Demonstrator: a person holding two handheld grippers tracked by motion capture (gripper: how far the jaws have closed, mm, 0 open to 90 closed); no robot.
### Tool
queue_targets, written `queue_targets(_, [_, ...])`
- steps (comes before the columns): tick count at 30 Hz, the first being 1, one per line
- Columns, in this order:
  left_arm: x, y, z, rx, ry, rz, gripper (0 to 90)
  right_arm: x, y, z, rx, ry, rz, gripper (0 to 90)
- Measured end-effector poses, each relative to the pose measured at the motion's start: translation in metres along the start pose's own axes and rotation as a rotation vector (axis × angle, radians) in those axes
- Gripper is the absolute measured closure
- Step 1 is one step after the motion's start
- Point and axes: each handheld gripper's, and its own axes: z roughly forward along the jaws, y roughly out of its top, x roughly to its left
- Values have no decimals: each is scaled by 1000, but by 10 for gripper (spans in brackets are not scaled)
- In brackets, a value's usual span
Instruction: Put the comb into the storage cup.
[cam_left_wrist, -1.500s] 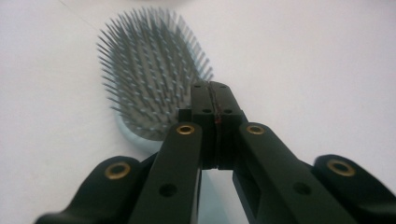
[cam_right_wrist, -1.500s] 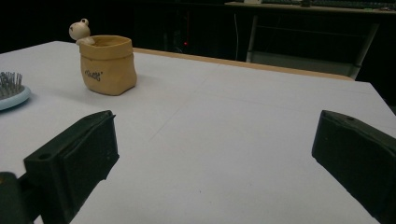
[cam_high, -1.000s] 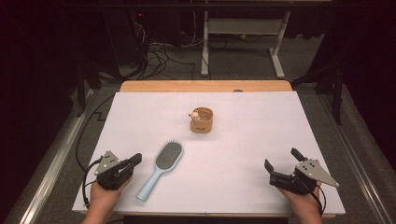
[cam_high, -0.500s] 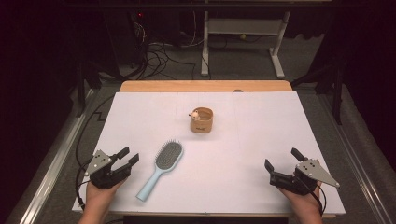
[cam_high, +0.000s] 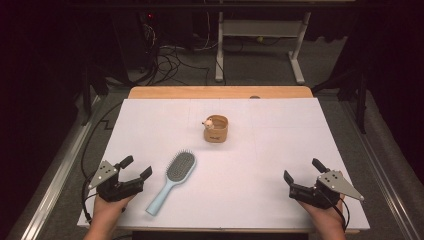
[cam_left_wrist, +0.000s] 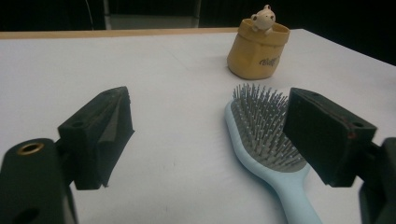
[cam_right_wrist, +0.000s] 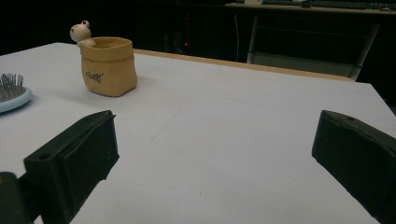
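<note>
The left gripper (cam_high: 134, 168) has drawn back leftward, jaws now spread wide and empty, just left of the light-blue hairbrush (cam_high: 172, 180). It looks lined up for a grab. The right gripper (cam_high: 301, 176) rests wide open, holding nothing.

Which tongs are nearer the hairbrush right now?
Left. The left tongs sit open just beside the hairbrush, near its handle, not touching. The right tongs are open far across the table.
</note>
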Motion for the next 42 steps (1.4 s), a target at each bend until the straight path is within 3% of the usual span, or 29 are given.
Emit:
queue_targets(7, [-2, 1, 2, 22, -35, 26, 8, 0, 0, 0, 1, -1, 0, 10])
queue_targets(12, [-5, -4, 5, 54, -49, 30, 6, 0, 0, 0, 0, -1, -1, 9])
queue_targets(17, [-11, -6, 10, 89, -15, 57, 6, 0, 0, 0, 1, -4, 2, 10])
queue_targets(23, [-10, -10, 20, 185, 58, 64, 6, -1, -1, 1, 4, -1, 7, 10])
queue_targets(26, [-12, -11, 24, 230, 78, 100, 6, -1, 0, 1, 1, 0, 9, 10])
queue_targets(36, [-28, -24, 39, 381, 117, 142, 7, -1, 1, -1, -7, 2, 11, 10])
queue_targets(42, [-36, -33, 46, 432, 134, 190, 7, -1, 1, -2, -12, -2, 15, 10])
